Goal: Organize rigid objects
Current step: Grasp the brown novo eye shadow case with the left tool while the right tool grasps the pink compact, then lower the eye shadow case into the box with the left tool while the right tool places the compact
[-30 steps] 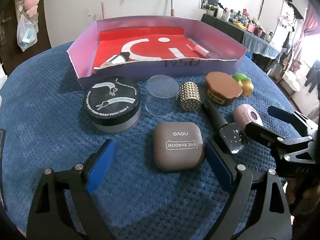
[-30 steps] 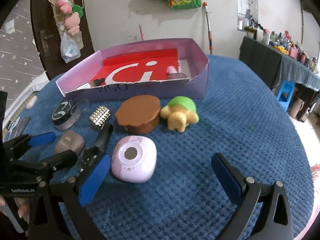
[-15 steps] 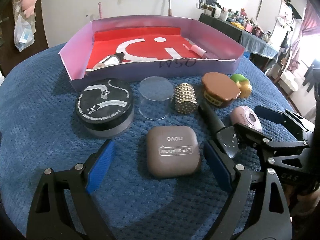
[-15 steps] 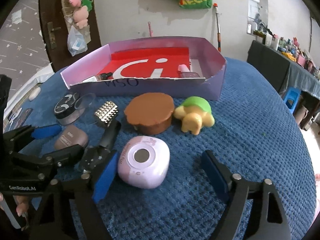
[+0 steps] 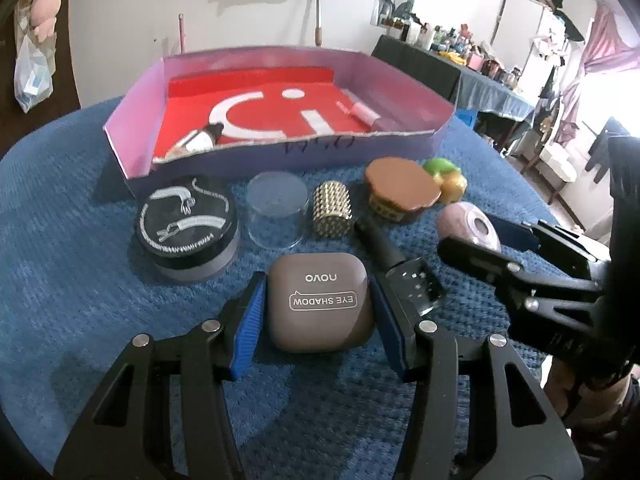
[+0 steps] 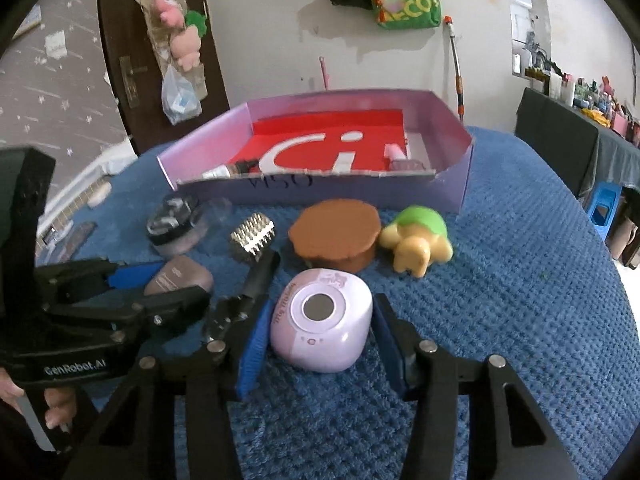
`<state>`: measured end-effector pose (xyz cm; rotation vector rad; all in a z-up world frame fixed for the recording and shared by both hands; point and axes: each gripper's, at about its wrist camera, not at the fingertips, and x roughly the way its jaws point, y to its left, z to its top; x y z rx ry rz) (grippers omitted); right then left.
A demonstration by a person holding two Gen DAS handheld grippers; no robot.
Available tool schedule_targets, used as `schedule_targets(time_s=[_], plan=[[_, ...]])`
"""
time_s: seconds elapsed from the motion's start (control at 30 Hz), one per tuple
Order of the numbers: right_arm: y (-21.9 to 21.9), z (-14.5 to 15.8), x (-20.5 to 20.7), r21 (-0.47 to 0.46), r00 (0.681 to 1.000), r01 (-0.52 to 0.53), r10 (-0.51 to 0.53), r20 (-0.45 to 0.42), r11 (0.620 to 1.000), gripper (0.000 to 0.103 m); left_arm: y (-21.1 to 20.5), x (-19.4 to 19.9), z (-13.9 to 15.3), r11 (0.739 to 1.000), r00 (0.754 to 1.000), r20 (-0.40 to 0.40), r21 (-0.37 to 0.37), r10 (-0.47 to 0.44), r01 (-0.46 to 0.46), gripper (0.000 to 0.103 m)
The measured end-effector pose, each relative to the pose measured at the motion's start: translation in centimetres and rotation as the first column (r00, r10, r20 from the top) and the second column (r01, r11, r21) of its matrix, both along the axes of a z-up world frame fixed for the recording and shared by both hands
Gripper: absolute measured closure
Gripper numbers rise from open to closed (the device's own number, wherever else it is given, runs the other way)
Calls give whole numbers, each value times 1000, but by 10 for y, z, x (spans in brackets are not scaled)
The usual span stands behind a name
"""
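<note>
Two blue ribbed pads of the left gripper (image 5: 318,312) have just been closing and now press the sides of the rounded-square, matte taupe eye-shadow case (image 5: 320,306) on the waffle-textured blue cloth (image 5: 72,240), before the purple cardboard tray (image 5: 280,160); from the right wrist, the right gripper (image 6: 318,334) has likewise closed onto the smooth lilac plastic case (image 6: 320,324).
</note>
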<state>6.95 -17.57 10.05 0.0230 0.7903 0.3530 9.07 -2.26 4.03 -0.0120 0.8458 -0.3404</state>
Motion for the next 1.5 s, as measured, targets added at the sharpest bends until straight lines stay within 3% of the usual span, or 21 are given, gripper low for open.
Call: schedule_targets(time_s=[0.2, 0.57, 0.77, 1.03, 1.2, 1.5], plan=[[-2, 16, 0, 7, 1000, 8, -9, 30, 1000, 50, 1, -3, 11, 1000, 1000, 30, -8, -2, 2, 53], [-2, 18, -1, 23, 1000, -2, 2, 26, 1000, 50, 1, -6, 15, 1000, 999, 42, -7, -2, 3, 53], [-2, 35, 10, 51, 998, -39, 36, 55, 998, 50, 6, 1, 34, 999, 997, 70, -33, -18, 21, 53], [3, 66, 69, 19, 986, -134, 131, 99, 991, 50, 7, 61, 67, 996, 992, 98, -11, -82, 84, 53], [11, 62, 123, -31, 980, -194, 195, 35, 981, 50, 3, 110, 65, 990, 989, 45, 18, -140, 140, 53], [26, 33, 172, -93, 946, -318, 309, -96, 944, 50, -4, 163, 42, 967, 967, -66, 59, -245, 248, 53]])
